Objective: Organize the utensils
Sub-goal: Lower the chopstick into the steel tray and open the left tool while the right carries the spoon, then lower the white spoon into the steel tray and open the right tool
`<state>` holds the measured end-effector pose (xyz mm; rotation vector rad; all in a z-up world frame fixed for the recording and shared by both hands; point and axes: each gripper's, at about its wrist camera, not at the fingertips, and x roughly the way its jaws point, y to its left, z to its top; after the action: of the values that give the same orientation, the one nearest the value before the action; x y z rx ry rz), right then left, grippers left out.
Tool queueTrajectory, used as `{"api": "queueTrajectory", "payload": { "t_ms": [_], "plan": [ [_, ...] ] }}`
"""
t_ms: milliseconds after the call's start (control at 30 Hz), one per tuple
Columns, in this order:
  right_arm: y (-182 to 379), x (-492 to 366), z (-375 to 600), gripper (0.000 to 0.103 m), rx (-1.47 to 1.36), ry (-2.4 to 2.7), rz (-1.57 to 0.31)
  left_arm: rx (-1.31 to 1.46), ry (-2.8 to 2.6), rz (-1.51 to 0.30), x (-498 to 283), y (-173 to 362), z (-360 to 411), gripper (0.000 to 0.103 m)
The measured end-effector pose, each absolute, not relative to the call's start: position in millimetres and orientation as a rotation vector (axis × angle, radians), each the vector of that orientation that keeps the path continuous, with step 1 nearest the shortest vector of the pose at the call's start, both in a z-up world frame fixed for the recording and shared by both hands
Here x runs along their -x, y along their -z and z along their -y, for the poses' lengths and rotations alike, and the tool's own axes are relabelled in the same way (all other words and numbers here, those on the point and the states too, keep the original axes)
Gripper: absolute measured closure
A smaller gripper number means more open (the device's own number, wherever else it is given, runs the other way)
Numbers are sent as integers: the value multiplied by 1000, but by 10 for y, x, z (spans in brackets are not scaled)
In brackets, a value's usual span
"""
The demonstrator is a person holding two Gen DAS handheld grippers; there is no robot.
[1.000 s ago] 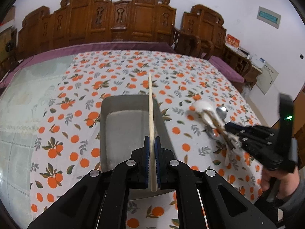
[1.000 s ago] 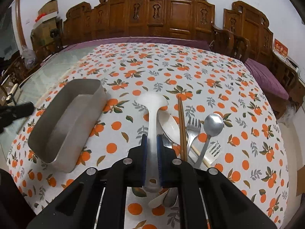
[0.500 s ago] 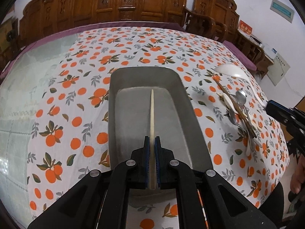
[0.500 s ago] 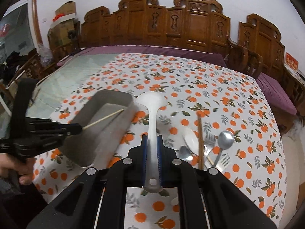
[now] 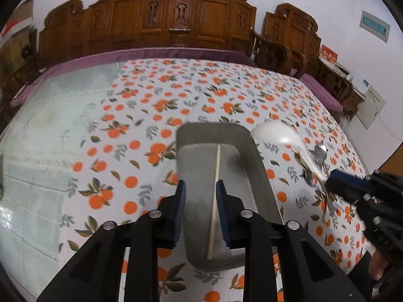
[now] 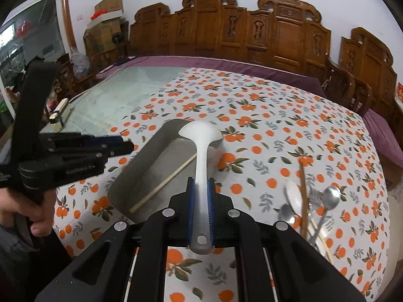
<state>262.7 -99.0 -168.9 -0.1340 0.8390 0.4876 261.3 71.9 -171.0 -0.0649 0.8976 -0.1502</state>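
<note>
Left gripper [image 5: 200, 196]: jaws just opened, part open, gripping nothing; chopstick [image 5: 214, 196] released, lying loose in the tray [image 5: 262, 176]. Right gripper [image 6: 201, 196] is clamped on the white ladle [image 6: 200, 148], bowl over the tray. Judged next: lower ladle in, release. Remaining cutlery [image 6: 309, 201] overlaps, blurred; count unclear.

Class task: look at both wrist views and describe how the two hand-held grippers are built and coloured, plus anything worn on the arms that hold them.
Each hand-held gripper, left and right, has a matte black angular frame with triangular cut-outs, silver round screw heads on the linkages, and two flat fingers faced with ribbed blue pads. Seen from the right wrist, the left unit carries small pale lettering on its body and a tall black grip. A dark sleeve covers that arm.
</note>
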Motion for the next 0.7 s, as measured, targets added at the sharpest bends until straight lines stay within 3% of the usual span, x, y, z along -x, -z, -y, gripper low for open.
{"api": "queueTrajectory", "payload": {
  "t_ms": [700],
  "plan": [
    [2293,-3075,339,91,136,-500,-980,97,106,-853,-2593,1545,-1032,76]
  ]
}}
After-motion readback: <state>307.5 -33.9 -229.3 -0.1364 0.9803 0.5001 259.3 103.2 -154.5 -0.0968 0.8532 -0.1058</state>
